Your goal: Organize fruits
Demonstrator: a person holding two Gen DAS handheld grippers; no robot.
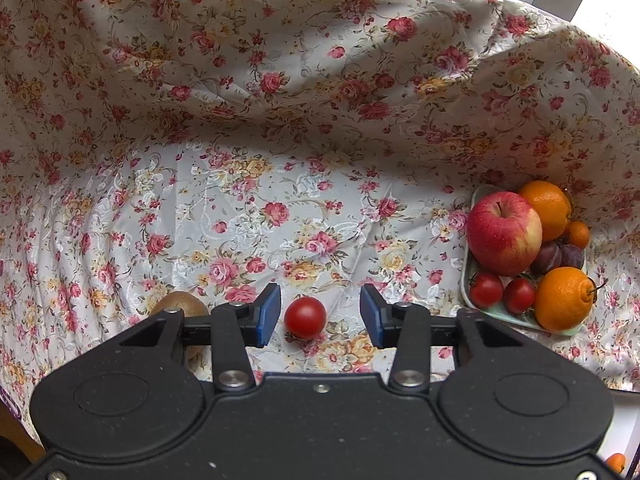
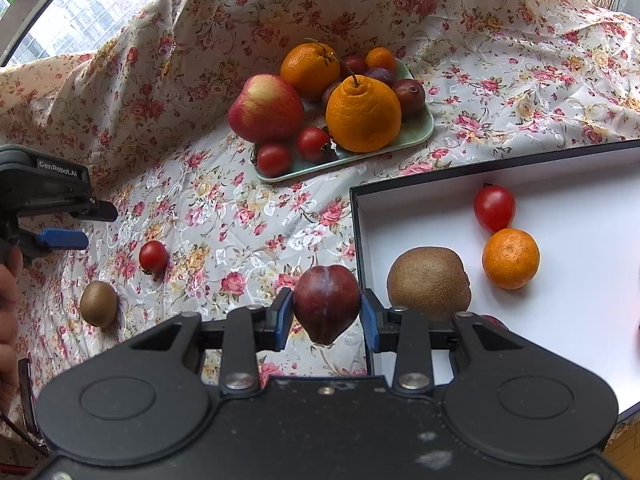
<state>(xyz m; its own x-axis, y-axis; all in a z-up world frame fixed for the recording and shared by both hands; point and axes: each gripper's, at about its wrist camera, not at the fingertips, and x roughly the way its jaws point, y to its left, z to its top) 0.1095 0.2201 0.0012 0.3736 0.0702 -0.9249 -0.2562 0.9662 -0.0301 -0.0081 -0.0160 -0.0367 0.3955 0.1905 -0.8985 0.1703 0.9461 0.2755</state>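
A dark red plum is being clamped between the blue pads of the right gripper, held clear of the floral cloth just beside the near-left corner of the white box; the grip is judged to be a carry toward that box, since a kiwi, a mandarin and a small tomato are already being kept inside it, apparently as sorted pieces. The plum is being pinched across its width, which is judged to keep a round, smooth fruit from rolling out.

The left gripper is being held with its pads apart on either side of a loose cherry tomato lying on the cloth; neither pad is seen touching it, so the stance is being read as a line-up for a grasp not yet made. A second kiwi is lying just to the left of it, half hidden behind the gripper.

The box and its contents are being shown only by the right wrist view, as is the plum; the gap around the tomato is being shown only by the left wrist view, the right one giving merely a side glimpse of the left gripper near it. The green tray, piled with an apple, oranges and more, is being shown by both.
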